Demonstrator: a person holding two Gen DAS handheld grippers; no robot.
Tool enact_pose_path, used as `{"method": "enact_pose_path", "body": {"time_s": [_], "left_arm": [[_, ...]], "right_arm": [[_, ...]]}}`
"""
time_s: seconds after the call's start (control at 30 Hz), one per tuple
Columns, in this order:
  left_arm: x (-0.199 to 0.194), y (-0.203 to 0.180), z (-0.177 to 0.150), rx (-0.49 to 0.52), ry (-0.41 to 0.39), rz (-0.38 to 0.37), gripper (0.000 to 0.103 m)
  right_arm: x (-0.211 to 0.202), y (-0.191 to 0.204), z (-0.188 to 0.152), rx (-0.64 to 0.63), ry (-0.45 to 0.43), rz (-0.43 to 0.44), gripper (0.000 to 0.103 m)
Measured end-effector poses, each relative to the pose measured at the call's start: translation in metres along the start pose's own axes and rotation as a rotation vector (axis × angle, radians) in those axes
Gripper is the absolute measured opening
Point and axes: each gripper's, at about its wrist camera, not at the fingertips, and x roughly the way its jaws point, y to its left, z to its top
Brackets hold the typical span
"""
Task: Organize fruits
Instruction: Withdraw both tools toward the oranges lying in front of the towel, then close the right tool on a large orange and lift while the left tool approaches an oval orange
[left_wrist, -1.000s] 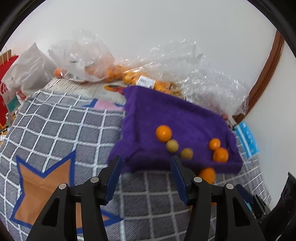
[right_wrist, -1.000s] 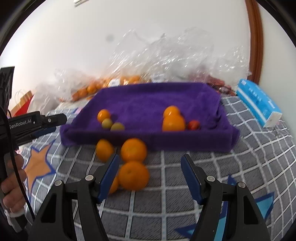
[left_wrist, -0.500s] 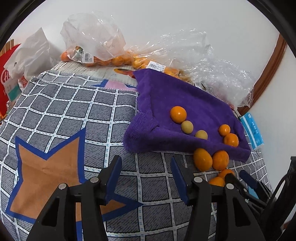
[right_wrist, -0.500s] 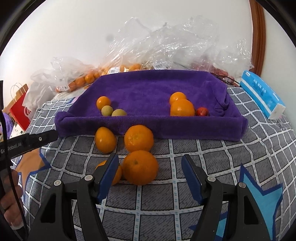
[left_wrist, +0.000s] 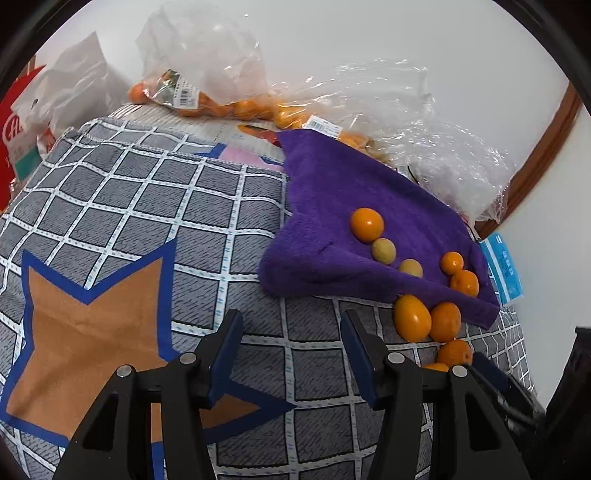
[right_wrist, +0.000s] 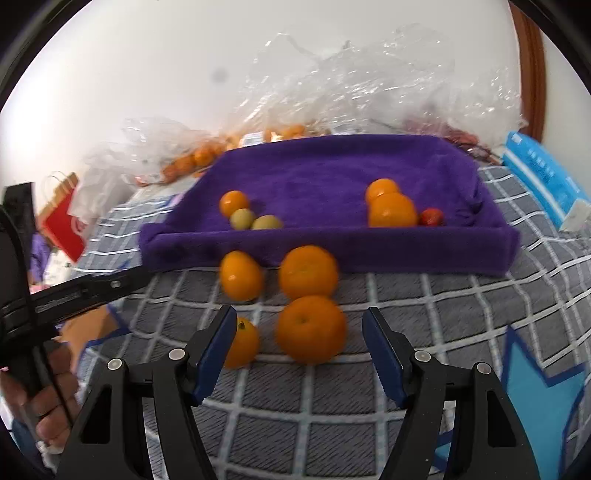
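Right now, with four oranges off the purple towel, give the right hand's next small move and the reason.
Probably ease the right gripper forward and down over the nearest orange. Its jaws stand open and empty, that orange lies on the checked cloth just ahead between them, and it is still outside the purple towel where other fruit already sits.

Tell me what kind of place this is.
Probably a bedroom at home: a star-patterned quilt covers a soft surface, with shop bags of oranges and a gift bag against the wall.

Seven oranges (right_wrist: 312, 328), two green fruits (right_wrist: 242, 218), one red fruit (right_wrist: 431, 217).
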Motion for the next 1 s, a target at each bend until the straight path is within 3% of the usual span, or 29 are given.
{"method": "enact_pose_path", "body": {"time_s": [0.27, 0.47, 0.6, 0.87, 0.97, 1.0], "left_arm": [[-0.001, 0.005, 0.002, -0.027, -0.017, -0.002, 0.053], [0.000, 0.007, 0.002, -0.037, -0.024, 0.008, 0.053], [0.001, 0.007, 0.001, -0.037, -0.029, 0.006, 0.053], [0.003, 0.002, 0.000, -0.012, -0.039, 0.023, 0.053], [0.004, -0.001, -0.002, 0.008, -0.043, 0.031, 0.053], [0.003, -0.002, -0.002, 0.015, -0.046, 0.033, 0.053]], "right_arm": [[-0.003, 0.013, -0.006, -0.060, -0.026, -0.018, 0.072], [-0.010, -0.005, 0.000, -0.005, -0.048, -0.050, 0.072], [0.000, -0.012, 0.002, 0.021, -0.001, -0.054, 0.059], [0.016, -0.005, 0.009, -0.005, 0.033, -0.092, 0.057], [0.021, -0.008, 0.015, -0.002, 0.083, -0.071, 0.041], [0.021, -0.008, 0.015, -0.002, 0.084, -0.063, 0.041]]}}
